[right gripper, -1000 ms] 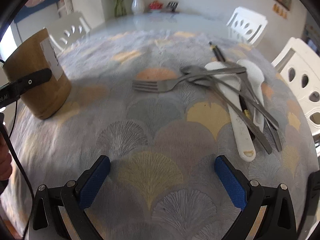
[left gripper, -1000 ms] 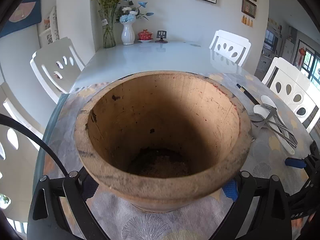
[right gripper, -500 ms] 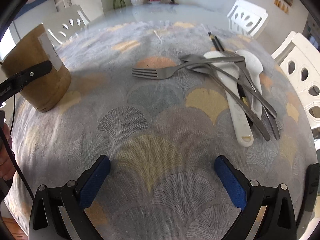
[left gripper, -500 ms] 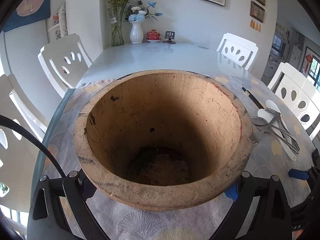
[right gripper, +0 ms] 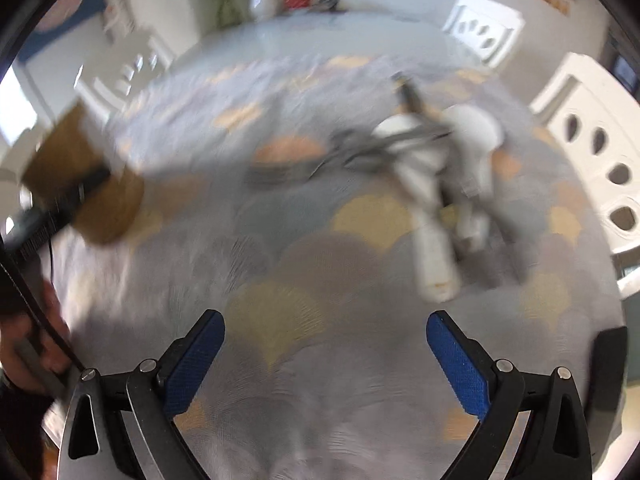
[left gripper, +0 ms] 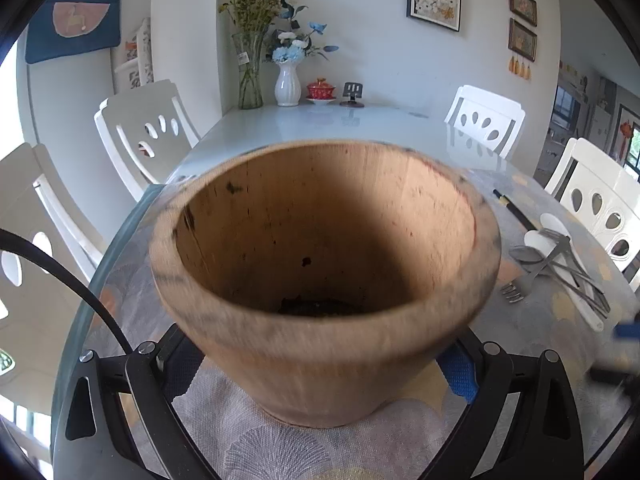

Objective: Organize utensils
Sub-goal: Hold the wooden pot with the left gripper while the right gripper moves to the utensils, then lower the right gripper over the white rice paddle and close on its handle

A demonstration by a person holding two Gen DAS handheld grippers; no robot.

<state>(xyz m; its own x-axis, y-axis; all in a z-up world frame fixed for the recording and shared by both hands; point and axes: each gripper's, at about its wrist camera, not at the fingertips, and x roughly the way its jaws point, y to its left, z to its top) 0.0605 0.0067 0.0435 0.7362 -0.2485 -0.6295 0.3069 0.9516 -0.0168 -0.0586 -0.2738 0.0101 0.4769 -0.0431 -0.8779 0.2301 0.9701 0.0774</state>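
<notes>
A wooden utensil pot [left gripper: 320, 320] fills the left wrist view, standing empty on the patterned cloth. My left gripper [left gripper: 320, 368] is shut on its lower body, one blue pad [left gripper: 456, 372] against the right side and the other hidden behind it. The utensil pile [left gripper: 560, 268] lies to the right: a fork [left gripper: 516, 290], spoons, white ladles and black chopsticks [left gripper: 514, 212]. In the blurred right wrist view my right gripper [right gripper: 324, 344] hangs open over bare cloth, with the pile [right gripper: 432, 168] ahead to the right and the pot [right gripper: 80, 176] at far left.
White chairs [left gripper: 148, 132] ring the glass-topped table [left gripper: 320, 124]. Vases [left gripper: 287, 84] and a red lidded cup [left gripper: 320, 90] stand at its far end. A hand [right gripper: 28, 344] grips the left tool at the lower left of the right wrist view.
The left wrist view has dropped and tilted, showing more of the pot's outer wall and less of its bottom. The right wrist view has blurred with motion; its gripper stays open.
</notes>
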